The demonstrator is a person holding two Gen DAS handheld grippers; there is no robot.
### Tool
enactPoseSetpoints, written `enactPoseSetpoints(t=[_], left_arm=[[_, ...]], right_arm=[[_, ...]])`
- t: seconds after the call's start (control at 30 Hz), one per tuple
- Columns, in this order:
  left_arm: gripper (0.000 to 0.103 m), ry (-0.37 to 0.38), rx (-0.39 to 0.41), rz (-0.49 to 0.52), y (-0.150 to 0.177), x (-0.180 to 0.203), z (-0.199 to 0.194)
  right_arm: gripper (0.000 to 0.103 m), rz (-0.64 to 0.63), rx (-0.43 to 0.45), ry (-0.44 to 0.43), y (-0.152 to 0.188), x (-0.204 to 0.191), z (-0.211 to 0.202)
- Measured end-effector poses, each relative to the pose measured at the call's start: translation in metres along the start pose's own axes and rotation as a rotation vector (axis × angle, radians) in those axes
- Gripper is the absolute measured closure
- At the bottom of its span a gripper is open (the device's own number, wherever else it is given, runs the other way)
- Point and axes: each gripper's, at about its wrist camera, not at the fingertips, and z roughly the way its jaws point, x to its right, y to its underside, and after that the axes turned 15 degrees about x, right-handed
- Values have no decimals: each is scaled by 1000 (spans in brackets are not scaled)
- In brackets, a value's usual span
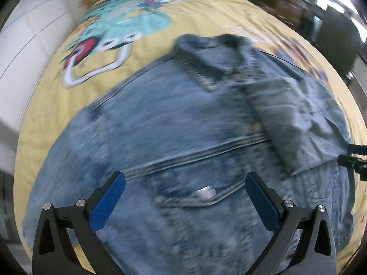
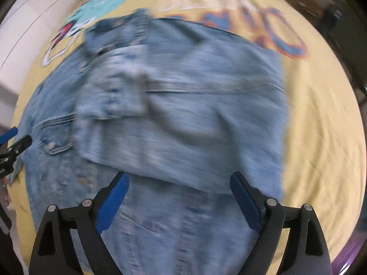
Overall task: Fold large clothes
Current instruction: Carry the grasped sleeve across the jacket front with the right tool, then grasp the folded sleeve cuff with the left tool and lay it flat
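A light blue denim jacket (image 1: 174,123) lies front up on a yellow printed bedspread (image 1: 197,18), collar at the far end. Its right side and sleeve are folded over the middle (image 2: 183,105). My left gripper (image 1: 185,184) is open and empty, hovering above the chest pocket with a metal button (image 1: 205,192). My right gripper (image 2: 179,184) is open and empty, above the lower edge of the folded panel. Each gripper shows at the edge of the other's view: the right one (image 1: 354,160) and the left one (image 2: 13,142). Both views are motion-blurred.
The bedspread (image 2: 321,119) carries a cartoon print (image 1: 110,34) at the far left and orange-blue lettering (image 2: 275,29) at the far right. A white wall (image 1: 25,34) runs along the left. Dark furniture (image 1: 337,34) stands at the far right.
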Motion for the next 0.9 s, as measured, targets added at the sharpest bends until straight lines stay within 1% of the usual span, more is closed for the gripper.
enactPoseSetpoints(t=[0.07, 0.2, 0.23, 0.27, 0.33, 0.37, 0.47, 0.53, 0.63, 0.7, 0.77, 0.83, 0.9], left_arm=[[1, 16, -11, 59, -8, 25, 11], [1, 38, -15, 169, -19, 73, 30], [1, 37, -18, 193, -21, 83, 35], [1, 17, -26, 219, -22, 92, 41], [1, -5, -26, 274, -24, 109, 54], [1, -7, -30, 285, -24, 113, 58], [1, 21, -75, 303, -23, 126, 74], [1, 34, -75, 326, -20, 132, 73], [1, 26, -48, 385, -18, 145, 71], [1, 1, -65, 425, -16, 151, 82], [1, 8, -82, 404, -16, 149, 92], [7, 40, -80, 347, -20, 138, 98], [37, 74, -76, 307, -24, 129, 99]], right_arm=[[12, 49, -1, 10, 7, 21, -3], [12, 99, 14, 35, 15, 48, -11], [12, 102, 21, 52, 16, 53, -13], [12, 108, 30, 67, 16, 59, -16], [12, 134, 47, 73, 18, 70, -20], [12, 148, 50, 72, 19, 74, -21], [12, 182, 52, 68, 24, 84, -20], [12, 196, 45, 61, 27, 90, -19], [12, 199, 36, 53, 27, 88, -13], [12, 203, 29, 50, 29, 90, -12], [12, 209, 28, 43, 31, 92, -12], [12, 209, 26, 38, 32, 92, -10], [12, 210, 24, 42, 32, 93, -10]])
